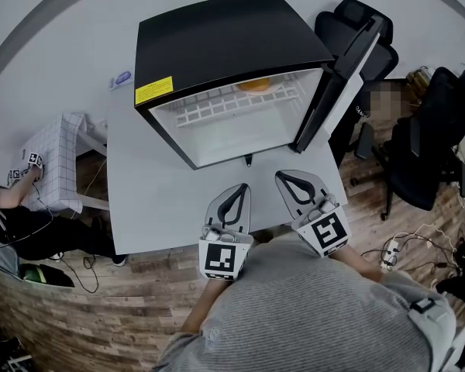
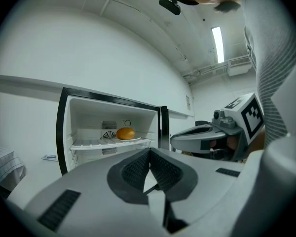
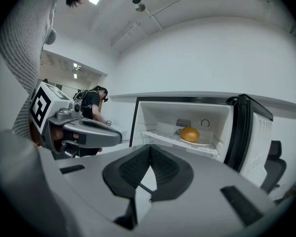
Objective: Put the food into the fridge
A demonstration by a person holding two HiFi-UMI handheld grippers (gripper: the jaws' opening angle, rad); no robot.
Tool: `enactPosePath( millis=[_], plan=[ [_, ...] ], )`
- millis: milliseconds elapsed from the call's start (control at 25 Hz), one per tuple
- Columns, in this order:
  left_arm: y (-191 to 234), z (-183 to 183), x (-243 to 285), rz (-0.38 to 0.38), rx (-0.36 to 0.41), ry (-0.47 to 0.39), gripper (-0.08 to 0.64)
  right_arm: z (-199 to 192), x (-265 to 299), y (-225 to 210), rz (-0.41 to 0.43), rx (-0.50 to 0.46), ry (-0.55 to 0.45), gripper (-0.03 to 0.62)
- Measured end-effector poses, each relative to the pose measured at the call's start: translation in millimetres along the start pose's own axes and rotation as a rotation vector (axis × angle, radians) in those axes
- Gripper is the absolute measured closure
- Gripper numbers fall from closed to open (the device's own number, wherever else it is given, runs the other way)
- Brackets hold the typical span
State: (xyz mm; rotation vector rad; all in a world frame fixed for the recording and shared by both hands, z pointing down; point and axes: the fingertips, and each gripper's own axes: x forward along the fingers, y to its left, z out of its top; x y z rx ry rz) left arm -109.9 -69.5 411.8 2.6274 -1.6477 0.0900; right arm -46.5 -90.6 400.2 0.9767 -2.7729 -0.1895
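Food (image 1: 254, 85) on fridge (image 1: 225, 41) shelf (image 1: 217, 108) | left gripper (image 1: 242, 187), right gripper (image 1: 282, 176): jaws together, empty | I'd swing the door (image 1: 342, 72) closed slowly, right-handed.

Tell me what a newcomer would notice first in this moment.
The black mini fridge stands on the grey table with its door swung open to the right. Inside, a round orange food item sits on a white plate on the wire shelf. In front of the fridge, the left gripper and right gripper are side by side over the table's near edge, both shut and empty.
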Motion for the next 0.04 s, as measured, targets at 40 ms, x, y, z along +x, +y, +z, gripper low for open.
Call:
enactPosePath(
  millis=[40],
  plan=[
    [0.4, 0.2, 0.2, 0.0, -0.001, -0.001, 0.549, -0.4, 0.6, 0.1, 0.001, 0.0, 0.001, 0.58]
  ],
)
